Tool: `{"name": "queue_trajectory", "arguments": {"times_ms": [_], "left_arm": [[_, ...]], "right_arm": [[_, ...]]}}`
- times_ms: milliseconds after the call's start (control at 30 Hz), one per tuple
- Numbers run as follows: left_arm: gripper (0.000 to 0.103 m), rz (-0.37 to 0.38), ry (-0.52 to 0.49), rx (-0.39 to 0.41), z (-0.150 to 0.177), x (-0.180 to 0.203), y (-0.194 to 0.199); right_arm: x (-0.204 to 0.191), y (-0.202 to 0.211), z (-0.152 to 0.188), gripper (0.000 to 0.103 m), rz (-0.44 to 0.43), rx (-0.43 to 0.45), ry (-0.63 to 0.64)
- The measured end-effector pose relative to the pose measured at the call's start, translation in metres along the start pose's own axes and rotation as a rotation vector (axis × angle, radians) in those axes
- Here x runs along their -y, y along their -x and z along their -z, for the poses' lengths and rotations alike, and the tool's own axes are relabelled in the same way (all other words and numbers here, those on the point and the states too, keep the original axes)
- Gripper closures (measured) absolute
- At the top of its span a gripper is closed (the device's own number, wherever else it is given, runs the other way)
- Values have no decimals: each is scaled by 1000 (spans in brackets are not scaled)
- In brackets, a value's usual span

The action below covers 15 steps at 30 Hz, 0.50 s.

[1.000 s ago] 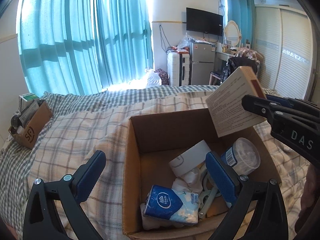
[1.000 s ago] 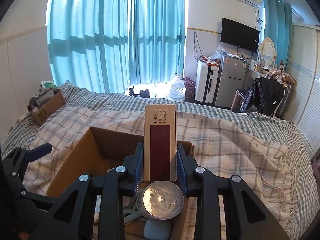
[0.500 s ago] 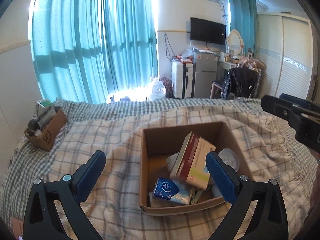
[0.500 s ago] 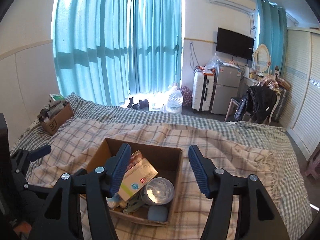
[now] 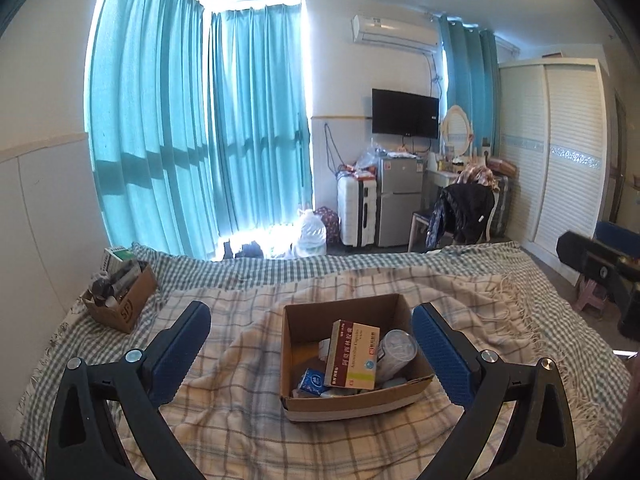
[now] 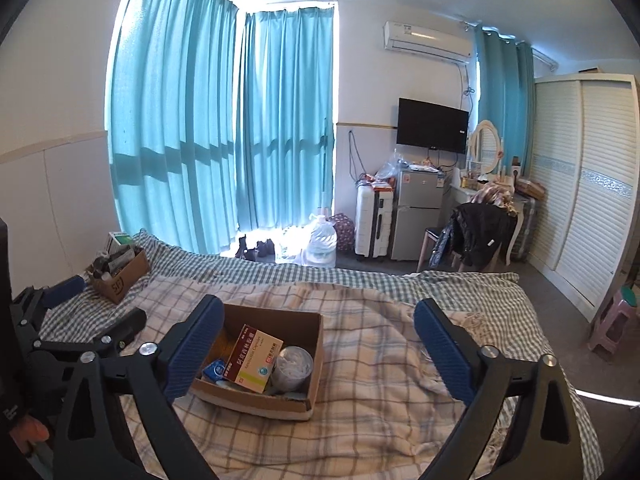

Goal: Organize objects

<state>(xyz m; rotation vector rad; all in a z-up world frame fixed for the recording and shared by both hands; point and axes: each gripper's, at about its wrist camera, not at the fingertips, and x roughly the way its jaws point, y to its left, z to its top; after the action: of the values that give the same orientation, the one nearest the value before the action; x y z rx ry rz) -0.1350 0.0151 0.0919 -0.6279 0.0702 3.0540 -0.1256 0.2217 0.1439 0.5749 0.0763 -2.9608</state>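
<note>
An open cardboard box [image 5: 304,322] sits on the plaid blanket in the middle of the bed; it also shows in the right wrist view [image 6: 316,334]. A red and white medicine box [image 5: 352,354] leans inside it, also in the right wrist view [image 6: 254,358], beside a clear round container [image 5: 396,350] and a blue tissue pack [image 5: 311,381]. My left gripper [image 5: 310,354] is open and empty, held back above the bed. My right gripper [image 6: 316,354] is open and empty, held back too.
A second small cardboard box [image 5: 120,300] full of items stands at the bed's far left corner. Beyond the bed are teal curtains, a water jug [image 5: 308,238], a white suitcase, a small fridge [image 5: 400,202], a chair with clothes and a wardrobe. A pink stool [image 6: 612,320] stands at the right.
My right gripper opened and let the medicine box drop into the cardboard box. Both grippers pulled back and up, away from the box.
</note>
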Motion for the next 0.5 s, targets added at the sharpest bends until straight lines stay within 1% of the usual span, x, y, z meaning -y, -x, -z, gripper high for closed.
{"name": "queue_trajectory", "arguments": {"times_ms": [133,233,300,367,433,500], "left_arm": [[0,7,12,19,10,1,18],[0,3,43,10,21,0,22],[0,1,90,12,31,-2,25],[0,8,124,22,43,-3,27],[0,-18,114,44,53,-1,29],[0,-38,88,53,60,2,29]], "right_arm": [[1,15,18,0,12,10,7],[5,15,40,0,44,-6,5],[8,14,59,0,92,-10,-21],[15,12,77,0,104,-8,-69],[18,9,88,0,77,-13,-74],[16,3,96,0,85,-3,-46]]}}
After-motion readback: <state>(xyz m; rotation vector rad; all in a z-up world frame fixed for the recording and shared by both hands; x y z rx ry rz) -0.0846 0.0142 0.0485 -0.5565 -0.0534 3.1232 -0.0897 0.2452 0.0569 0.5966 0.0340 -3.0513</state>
